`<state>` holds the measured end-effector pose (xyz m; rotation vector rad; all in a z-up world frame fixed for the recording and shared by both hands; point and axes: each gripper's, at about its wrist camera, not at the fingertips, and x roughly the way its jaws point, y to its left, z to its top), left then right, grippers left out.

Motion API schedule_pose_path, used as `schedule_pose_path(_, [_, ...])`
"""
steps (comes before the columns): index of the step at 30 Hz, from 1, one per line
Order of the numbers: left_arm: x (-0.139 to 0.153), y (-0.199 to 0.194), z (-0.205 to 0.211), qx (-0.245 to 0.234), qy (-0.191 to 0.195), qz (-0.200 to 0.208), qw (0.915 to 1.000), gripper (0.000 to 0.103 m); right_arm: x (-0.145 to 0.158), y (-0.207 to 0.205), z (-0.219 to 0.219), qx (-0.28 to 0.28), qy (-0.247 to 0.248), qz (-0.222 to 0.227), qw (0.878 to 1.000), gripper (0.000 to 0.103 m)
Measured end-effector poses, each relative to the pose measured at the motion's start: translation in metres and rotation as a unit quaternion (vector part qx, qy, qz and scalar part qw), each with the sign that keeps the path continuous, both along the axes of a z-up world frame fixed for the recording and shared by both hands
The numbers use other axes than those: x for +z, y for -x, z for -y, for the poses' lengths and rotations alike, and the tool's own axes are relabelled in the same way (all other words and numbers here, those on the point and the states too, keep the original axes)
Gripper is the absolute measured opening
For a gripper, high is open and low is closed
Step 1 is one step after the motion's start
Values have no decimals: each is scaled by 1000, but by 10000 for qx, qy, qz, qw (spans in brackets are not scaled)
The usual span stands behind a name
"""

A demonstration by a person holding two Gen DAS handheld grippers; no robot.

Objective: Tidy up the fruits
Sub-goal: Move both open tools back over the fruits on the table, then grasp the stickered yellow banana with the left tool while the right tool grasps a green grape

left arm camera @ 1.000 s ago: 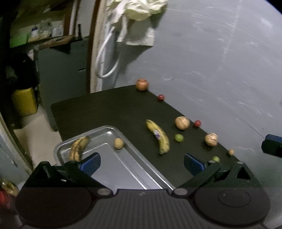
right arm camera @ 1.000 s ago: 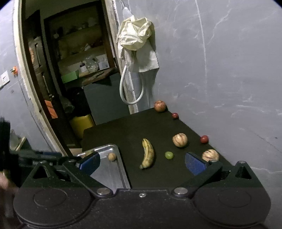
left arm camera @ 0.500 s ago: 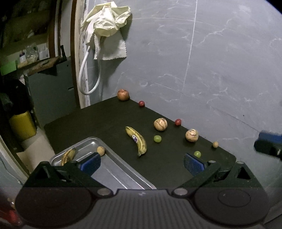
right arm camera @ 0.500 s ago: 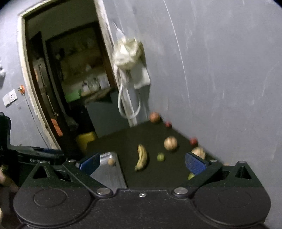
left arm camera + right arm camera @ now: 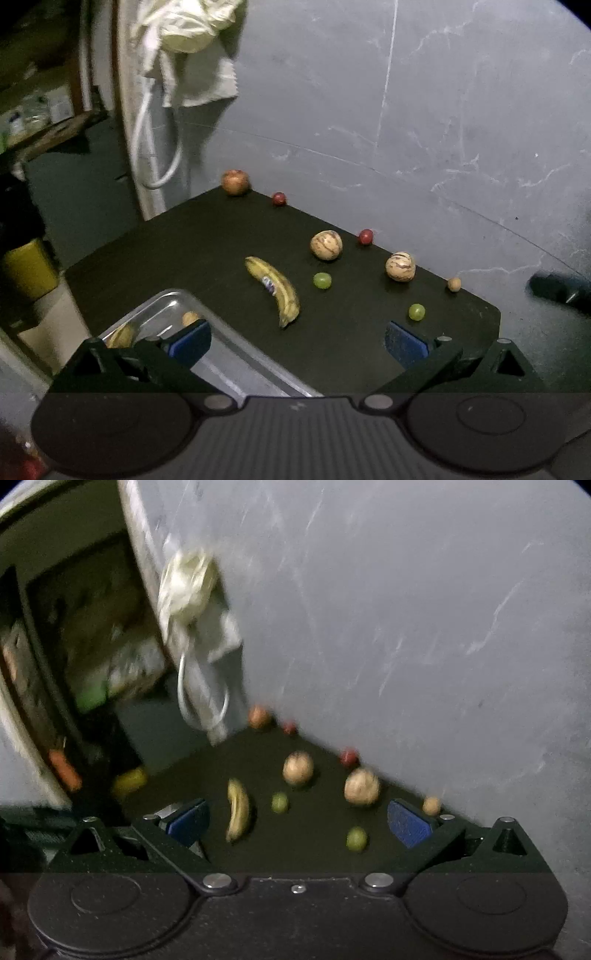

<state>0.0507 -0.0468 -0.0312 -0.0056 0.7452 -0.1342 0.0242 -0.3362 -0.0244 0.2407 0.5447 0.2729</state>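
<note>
- Metal tray (image 5: 221, 363) at near-left corner of the dark tabletop (image 5: 207, 236): holds one banana (image 5: 120, 335) and one small tan fruit (image 5: 190, 317), both partly hidden by a gripper finger.
- Loose on tabletop: second banana (image 5: 275, 290), two striped round fruits (image 5: 325, 245) (image 5: 400, 266), green grapes (image 5: 322, 280), red fruits along the wall.
- Left gripper (image 5: 297, 341): released, empty, above the tabletop.
- Right gripper (image 5: 297, 823): released, empty; view blurred.

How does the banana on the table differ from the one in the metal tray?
The banana on the table lies fully in view on the dark table and bears a sticker; the banana in the tray is half hidden behind the left gripper, sticker unseen. It lies in the metal tray. Both are yellow with brown marks.
</note>
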Motion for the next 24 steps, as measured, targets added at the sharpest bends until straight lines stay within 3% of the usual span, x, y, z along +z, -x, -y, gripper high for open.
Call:
schedule_pose_path(2, [-9, -19, -4, -141, 41, -70, 9999, 102, -3, -9, -3, -141, 57, -77, 9999, 102])
schedule_pose_path(5, [-26, -46, -9, -248, 87, -226, 9994, 102, -19, -31, -12, -235, 157, -597, 9978, 102])
schedule_pose_path(15, [-84, -132, -13, -360, 127, -558, 9977, 102, -63, -85, -45, -465, 566, -978, 9925, 102])
schedule_pose_path(24, [-114, -176, -6, -223, -150, -805, 9964, 87, -105, -120, -51, -422, 877, -1224, 9877, 97])
